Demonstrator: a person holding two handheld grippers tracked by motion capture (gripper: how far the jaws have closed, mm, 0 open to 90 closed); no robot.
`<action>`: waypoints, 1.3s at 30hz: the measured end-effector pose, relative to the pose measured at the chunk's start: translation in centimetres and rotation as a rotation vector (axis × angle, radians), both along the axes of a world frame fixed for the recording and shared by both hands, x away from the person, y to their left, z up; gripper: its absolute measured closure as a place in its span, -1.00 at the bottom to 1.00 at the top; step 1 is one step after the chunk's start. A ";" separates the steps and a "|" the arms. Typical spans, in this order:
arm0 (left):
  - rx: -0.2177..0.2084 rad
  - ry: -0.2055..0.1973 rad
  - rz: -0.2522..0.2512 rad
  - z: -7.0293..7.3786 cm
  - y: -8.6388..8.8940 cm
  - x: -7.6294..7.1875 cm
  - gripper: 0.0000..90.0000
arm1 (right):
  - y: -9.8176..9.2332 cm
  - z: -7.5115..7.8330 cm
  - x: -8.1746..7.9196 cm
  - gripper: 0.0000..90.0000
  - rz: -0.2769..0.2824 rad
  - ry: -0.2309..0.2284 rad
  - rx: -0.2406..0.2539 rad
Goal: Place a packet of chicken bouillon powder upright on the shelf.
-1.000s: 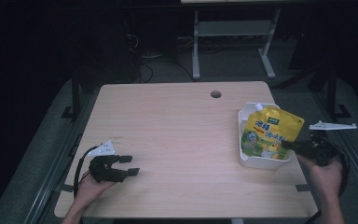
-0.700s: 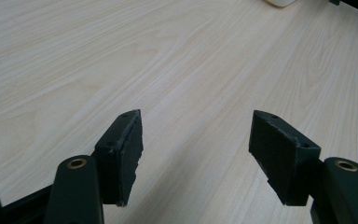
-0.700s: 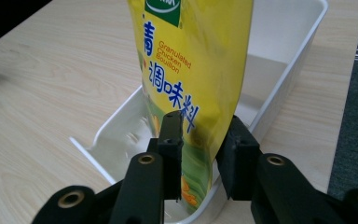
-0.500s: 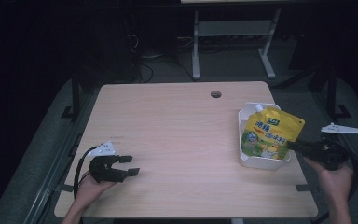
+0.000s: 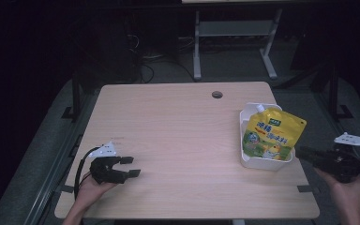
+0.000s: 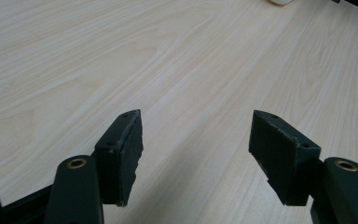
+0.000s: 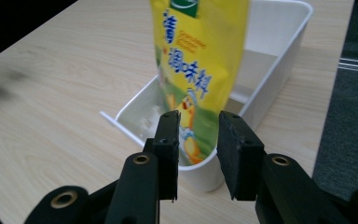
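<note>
1 yellow pouch (image 7: pixel 200 70) in tub (image 7: pixel 279 88), beyond right gripper (image 7: pixel 198 154)

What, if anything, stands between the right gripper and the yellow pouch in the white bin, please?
Only the bin's own near wall. The right gripper, jaws slightly apart, points at the yellow pouch, which stands in the white bin. The wall hides the pouch's bottom edge; its upper part is unobstructed.

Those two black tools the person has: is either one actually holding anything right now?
No. The left tool is open over bare table. The right tool points at the yellow pouch in the white bin, gripping nothing.
</note>
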State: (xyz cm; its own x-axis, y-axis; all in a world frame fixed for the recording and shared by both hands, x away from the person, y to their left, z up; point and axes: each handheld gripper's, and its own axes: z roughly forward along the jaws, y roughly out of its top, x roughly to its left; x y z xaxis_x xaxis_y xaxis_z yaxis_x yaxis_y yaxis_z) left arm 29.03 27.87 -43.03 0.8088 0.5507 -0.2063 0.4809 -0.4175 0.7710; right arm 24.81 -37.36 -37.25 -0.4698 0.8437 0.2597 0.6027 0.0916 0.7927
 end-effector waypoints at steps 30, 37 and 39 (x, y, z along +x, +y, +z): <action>0.022 -0.001 0.023 -0.6 0.4 -0.9 -0.31 | 10.5 0.1 0.2 0.25 0.279 -0.013 -0.033; 0.019 -0.002 0.028 -0.7 0.2 -1.5 -0.37 | 12.2 0.5 0.7 0.22 0.309 -0.017 -0.042; 0.030 -0.006 0.021 -0.8 0.1 -1.7 -0.38 | 12.6 0.5 0.9 0.21 0.313 -0.018 -0.045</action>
State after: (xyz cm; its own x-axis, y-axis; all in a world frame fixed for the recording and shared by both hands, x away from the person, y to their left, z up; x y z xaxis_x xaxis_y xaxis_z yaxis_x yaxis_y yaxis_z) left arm 27.29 27.97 -43.82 0.7982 0.5734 -0.1847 0.4852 -0.4302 0.7612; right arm 25.68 -24.77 -36.72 -0.7130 0.6676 0.2143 0.5253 0.3061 0.7940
